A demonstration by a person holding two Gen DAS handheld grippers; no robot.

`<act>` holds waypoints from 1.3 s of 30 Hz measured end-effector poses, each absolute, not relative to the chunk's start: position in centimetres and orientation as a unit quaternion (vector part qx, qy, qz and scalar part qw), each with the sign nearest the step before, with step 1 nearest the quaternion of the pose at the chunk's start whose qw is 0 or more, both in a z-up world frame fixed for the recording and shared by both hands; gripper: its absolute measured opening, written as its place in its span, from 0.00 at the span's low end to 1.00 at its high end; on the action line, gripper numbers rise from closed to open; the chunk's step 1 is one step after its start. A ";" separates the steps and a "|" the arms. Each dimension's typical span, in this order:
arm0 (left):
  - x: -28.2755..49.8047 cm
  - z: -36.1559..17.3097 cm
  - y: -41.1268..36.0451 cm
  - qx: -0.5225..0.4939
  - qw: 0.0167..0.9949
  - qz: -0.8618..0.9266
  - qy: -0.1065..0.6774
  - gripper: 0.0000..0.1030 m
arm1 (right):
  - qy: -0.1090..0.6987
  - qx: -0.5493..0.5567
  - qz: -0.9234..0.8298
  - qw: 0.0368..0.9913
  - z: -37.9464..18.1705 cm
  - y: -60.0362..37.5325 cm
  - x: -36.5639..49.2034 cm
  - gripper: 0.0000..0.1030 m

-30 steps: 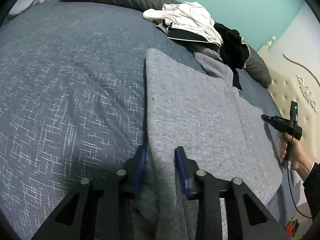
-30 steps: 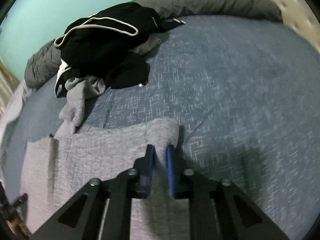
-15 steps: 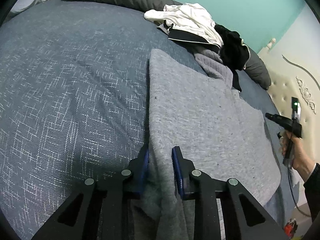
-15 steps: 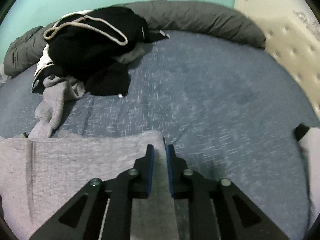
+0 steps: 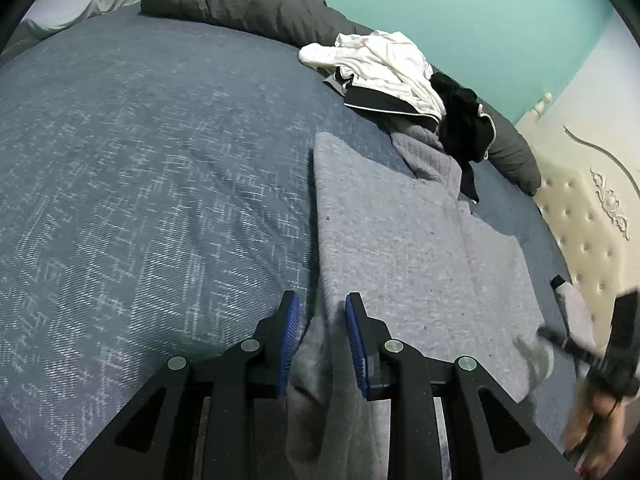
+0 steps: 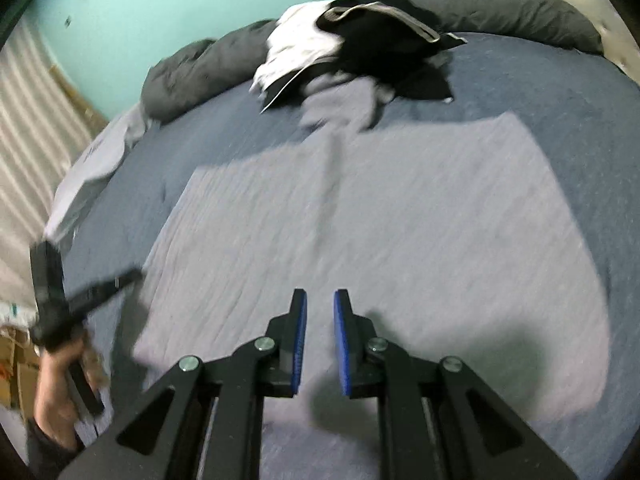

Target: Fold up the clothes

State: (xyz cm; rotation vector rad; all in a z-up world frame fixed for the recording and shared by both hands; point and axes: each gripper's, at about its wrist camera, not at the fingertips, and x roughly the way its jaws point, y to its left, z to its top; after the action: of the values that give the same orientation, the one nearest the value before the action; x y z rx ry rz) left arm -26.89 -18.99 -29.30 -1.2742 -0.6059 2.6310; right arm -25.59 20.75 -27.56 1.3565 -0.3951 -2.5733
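The pale grey fleece garment (image 5: pixel 416 256) lies spread flat on the blue woven bedspread (image 5: pixel 140 184), its near edge bunched up; the left gripper (image 5: pixel 319 320) has that bunched edge between its blue pads, jaws clenched on the cloth; the right gripper (image 6: pixel 320 320) hovers over the grey expanse, jaws parted with nothing between them; beyond, a heap of white and black clothes (image 5: pixel 404 80) sits against the dark grey bolster (image 5: pixel 248 4); teal wall (image 5: pixel 460 4) behind.
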 end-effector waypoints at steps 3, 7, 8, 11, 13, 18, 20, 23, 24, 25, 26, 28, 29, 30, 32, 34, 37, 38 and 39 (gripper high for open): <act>-26.2 -28.8 -19.6 -0.419 0.078 0.881 -0.206 0.26 | -0.124 0.470 -0.869 0.091 -29.5 18.8 -24.7 0.11; -25.4 -28.3 -20.8 -0.413 0.079 0.882 -0.213 0.26 | -0.131 0.482 -0.865 0.050 -32.6 18.5 -25.0 0.04; -25.2 -28.2 -21.0 -0.412 0.079 0.882 -0.215 0.26 | -0.131 0.485 -0.864 0.043 -33.3 18.4 -25.1 0.03; -24.8 -27.9 -21.7 -0.409 0.078 0.882 -0.219 0.26 | -0.100 0.478 -0.872 0.035 -34.0 17.5 -25.3 0.03; -24.7 -27.8 -22.1 -0.407 0.077 0.882 -0.222 0.26 | -0.098 0.480 -0.871 0.033 -34.0 17.5 -25.7 0.03; -24.2 -27.2 -22.8 -0.402 0.076 0.883 -0.230 0.26 | -0.154 0.477 -0.864 0.035 -31.9 19.1 -25.2 0.03; -24.0 -27.1 -23.1 -0.400 0.075 0.883 -0.232 0.26 | -0.139 0.470 -0.870 0.041 -31.0 18.7 -24.2 0.03; -23.8 -27.1 -23.5 -0.401 0.073 0.882 -0.237 0.26 | -0.102 0.484 -0.868 0.048 -32.2 17.4 -23.3 0.03; -23.7 -27.0 -23.5 -0.402 0.073 0.882 -0.237 0.26 | -0.104 0.488 -0.865 0.047 -33.1 17.4 -23.4 0.03; -23.6 -27.0 -23.5 -0.402 0.074 0.881 -0.236 0.26 | -0.108 0.490 -0.864 0.046 -33.9 17.5 -23.4 0.03; -23.5 -26.9 -23.5 -0.403 0.075 0.882 -0.234 0.26 | -0.119 0.486 -0.864 0.047 -34.4 17.8 -23.4 0.03; -23.4 -26.7 -23.4 -0.404 0.076 0.883 -0.227 0.26 | -0.134 0.479 -0.866 0.047 -34.8 18.2 -23.6 0.02; -23.3 -26.6 -23.4 -0.404 0.076 0.884 -0.224 0.26 | -0.131 0.477 -0.868 0.048 -34.9 18.2 -23.5 0.02; -23.2 -26.5 -23.4 -0.405 0.075 0.884 -0.220 0.26 | -0.122 0.474 -0.870 0.049 -35.0 18.1 -23.5 0.02; -23.1 -26.2 -23.3 -0.405 0.072 0.886 -0.213 0.26 | -0.123 0.475 -0.870 0.049 -35.0 18.1 -23.5 0.02; -22.9 -25.9 -23.3 -0.403 0.074 0.887 -0.211 0.26 | -0.133 0.493 -0.858 0.052 -34.8 18.4 -24.1 0.02; -22.5 -25.5 -23.2 -0.400 0.077 0.889 -0.208 0.26 | -0.127 0.509 -0.849 0.060 -34.6 17.9 -24.3 0.02; -22.3 -25.3 -23.1 -0.399 0.079 0.890 -0.208 0.26 | -0.119 0.508 -0.851 0.058 -34.6 17.7 -24.3 0.02; -22.2 -25.2 -23.0 -0.399 0.081 0.889 -0.208 0.26 | -0.111 0.506 -0.853 0.056 -34.7 17.5 -24.3 0.02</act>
State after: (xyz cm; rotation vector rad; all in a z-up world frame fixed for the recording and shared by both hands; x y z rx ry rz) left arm -22.24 -23.01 -25.25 -1.1938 -0.6220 2.6586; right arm -24.33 17.50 -34.66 1.5357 -0.3366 -2.5893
